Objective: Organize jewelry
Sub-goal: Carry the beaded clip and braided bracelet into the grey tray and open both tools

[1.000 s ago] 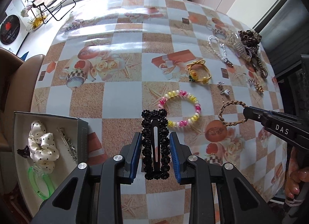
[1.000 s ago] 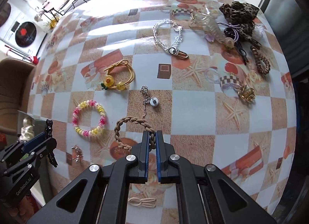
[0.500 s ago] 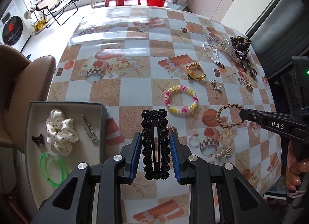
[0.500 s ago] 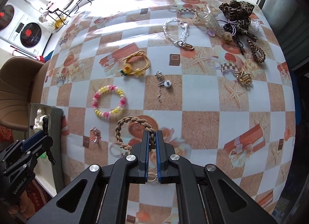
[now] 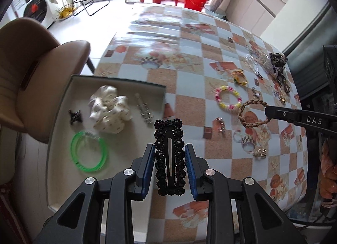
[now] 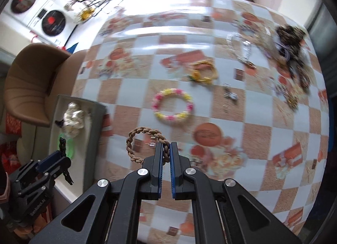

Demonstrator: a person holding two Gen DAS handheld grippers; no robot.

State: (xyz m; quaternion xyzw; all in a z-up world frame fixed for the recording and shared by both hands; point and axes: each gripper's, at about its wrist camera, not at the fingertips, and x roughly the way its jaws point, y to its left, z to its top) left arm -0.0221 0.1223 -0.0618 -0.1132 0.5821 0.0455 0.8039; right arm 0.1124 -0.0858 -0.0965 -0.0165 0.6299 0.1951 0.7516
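Both loads in hand, tray drop pending.
My left gripper (image 5: 170,166) pinches the black hair clip (image 5: 169,157) just over the tray (image 5: 118,83) edge; my right gripper (image 6: 166,155) pinches the braided bracelet (image 6: 145,145) beside the tray, above the counter (image 5: 189,107). I should lower each into bare tray floor before releasing.

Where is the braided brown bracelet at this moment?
In the right wrist view the braided brown bracelet hangs above the table, pinched by the right gripper, between the tray and the pink-yellow bead bracelet.
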